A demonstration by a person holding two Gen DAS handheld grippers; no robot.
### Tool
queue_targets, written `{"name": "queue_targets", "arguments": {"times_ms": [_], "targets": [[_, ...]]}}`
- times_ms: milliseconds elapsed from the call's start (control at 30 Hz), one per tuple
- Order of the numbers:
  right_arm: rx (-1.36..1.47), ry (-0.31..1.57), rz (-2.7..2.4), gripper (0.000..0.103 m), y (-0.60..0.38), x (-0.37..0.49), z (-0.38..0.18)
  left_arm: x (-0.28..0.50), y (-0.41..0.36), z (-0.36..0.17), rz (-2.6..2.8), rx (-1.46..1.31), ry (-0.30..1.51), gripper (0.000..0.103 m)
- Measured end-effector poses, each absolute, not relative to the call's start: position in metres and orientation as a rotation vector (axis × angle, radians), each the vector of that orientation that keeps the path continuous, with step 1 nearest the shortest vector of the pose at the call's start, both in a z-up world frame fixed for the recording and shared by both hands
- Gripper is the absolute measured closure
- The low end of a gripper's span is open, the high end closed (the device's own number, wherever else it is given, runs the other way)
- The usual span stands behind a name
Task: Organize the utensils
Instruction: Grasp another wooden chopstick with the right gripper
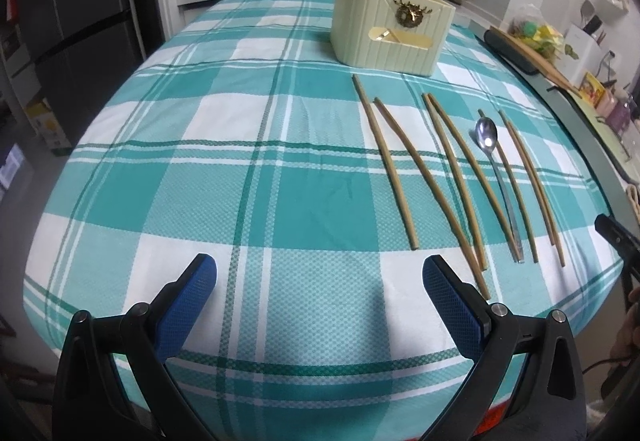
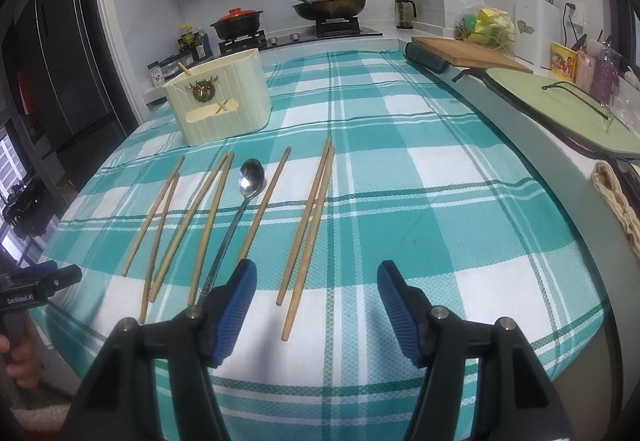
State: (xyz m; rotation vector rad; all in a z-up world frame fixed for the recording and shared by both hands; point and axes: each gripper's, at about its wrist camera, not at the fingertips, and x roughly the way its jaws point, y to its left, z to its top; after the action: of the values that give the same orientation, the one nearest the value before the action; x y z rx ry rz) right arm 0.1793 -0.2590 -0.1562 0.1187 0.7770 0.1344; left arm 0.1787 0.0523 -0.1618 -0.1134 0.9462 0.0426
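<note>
Several wooden chopsticks (image 1: 402,177) (image 2: 308,217) and a metal spoon (image 1: 486,135) (image 2: 251,175) lie side by side on the teal checked tablecloth (image 1: 248,161) (image 2: 400,181). Behind them stands a cream utensil holder (image 1: 390,27) (image 2: 220,101) with one chopstick sticking out of it. My left gripper (image 1: 320,277) is open over bare cloth, left of the chopsticks' near ends. My right gripper (image 2: 317,283) is open; the near ends of the rightmost chopstick pair lie between its fingers, untouched. The left gripper's tip (image 2: 52,275) shows at the right wrist view's left edge.
A hob with a black pot (image 2: 237,23) and a lidded wok (image 2: 330,7) stands behind the table. To the right are a wooden cutting board (image 2: 468,55), a green board (image 2: 560,113) and a folded towel (image 2: 616,197). A dark fridge (image 1: 68,25) stands at the left.
</note>
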Motion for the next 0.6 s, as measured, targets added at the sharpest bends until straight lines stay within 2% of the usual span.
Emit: {"name": "queue_targets", "arguments": {"times_ms": [33, 300, 367, 600], "targets": [[0.117, 0.778, 0.131, 0.04, -0.259, 0.179, -0.156, 0.178, 0.053, -0.162, 0.044, -0.116, 0.947, 0.0], [0.135, 0.857, 0.097, 0.062, -0.268, 0.192, -0.167, 0.183, 0.055, -0.164, 0.051, -0.117, 0.945, 0.0], [0.135, 0.874, 0.099, 0.071, -0.269, 0.198, -0.169, 0.189, 0.053, -0.161, 0.041, -0.1, 0.931, 0.0], [0.108, 0.903, 0.156, 0.081, -0.257, 0.228, -0.169, 0.222, 0.047, -0.158, 0.027, -0.084, 0.918, 0.0]]}}
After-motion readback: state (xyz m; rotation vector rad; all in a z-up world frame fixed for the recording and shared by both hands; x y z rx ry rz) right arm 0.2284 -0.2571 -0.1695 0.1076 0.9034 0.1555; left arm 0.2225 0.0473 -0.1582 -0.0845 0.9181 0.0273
